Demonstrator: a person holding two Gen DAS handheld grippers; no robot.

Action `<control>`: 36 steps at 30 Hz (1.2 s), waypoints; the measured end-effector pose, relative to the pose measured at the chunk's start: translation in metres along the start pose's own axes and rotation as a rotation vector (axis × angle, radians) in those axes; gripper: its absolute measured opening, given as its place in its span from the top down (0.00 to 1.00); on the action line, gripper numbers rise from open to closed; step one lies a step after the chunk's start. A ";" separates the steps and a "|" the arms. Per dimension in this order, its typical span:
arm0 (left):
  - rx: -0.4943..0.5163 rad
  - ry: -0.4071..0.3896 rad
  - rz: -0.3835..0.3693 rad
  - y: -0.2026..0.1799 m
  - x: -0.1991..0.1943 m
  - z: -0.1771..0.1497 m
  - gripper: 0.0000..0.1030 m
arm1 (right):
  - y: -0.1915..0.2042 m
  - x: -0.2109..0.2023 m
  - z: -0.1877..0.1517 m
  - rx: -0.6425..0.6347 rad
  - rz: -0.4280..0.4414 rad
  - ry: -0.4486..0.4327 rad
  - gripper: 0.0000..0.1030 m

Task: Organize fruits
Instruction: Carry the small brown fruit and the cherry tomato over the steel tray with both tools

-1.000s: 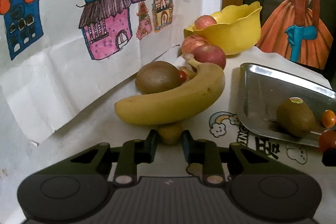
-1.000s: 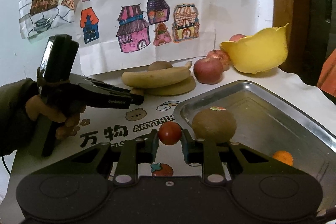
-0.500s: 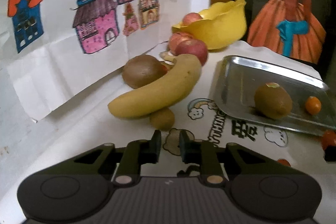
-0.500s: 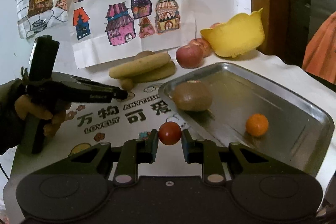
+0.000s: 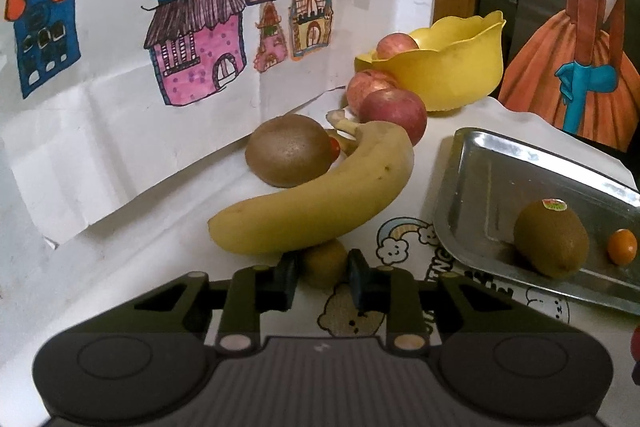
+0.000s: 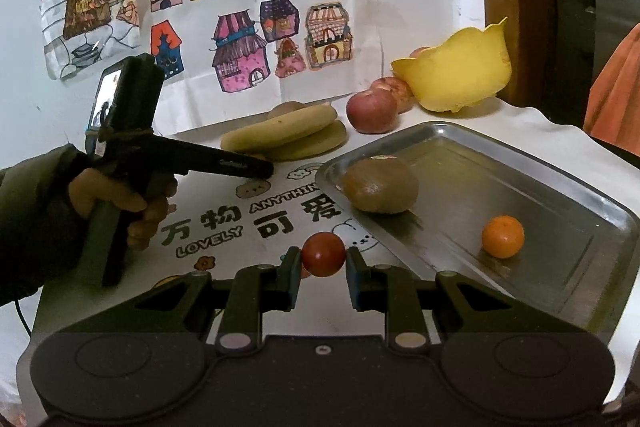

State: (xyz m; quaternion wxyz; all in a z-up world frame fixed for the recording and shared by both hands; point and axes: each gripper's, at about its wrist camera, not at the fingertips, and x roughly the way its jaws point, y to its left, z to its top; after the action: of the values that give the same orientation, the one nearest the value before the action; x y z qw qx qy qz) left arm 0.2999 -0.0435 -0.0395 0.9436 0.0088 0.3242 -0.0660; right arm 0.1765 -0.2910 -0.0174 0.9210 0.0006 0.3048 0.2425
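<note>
Left tongs (image 5: 322,277) back around small kiwi (image 5: 324,263)

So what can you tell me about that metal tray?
The tray is a shallow rectangle of shiny, silvery metal with a raised rim and rounded corners. It lies flat on the printed tablecloth, right of the banana. Inside rest a brown kiwi with a sticker and a small orange fruit, apart from each other. Neither tool touches it.
</note>
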 end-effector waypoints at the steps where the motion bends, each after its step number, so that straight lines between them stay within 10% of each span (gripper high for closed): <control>1: -0.003 0.000 -0.004 0.001 -0.001 -0.001 0.72 | 0.000 0.001 0.000 0.003 0.002 -0.001 0.75; 36: 0.108 0.066 -0.282 -0.079 -0.057 -0.038 0.72 | -0.013 -0.018 -0.041 0.024 -0.034 0.009 0.68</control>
State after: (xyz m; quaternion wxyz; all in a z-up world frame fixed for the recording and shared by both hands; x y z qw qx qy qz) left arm 0.2219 -0.1126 -0.0331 0.9119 0.0163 0.3492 -0.2150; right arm 0.1464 -0.3166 -0.0426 0.9236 0.0055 0.3118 0.2231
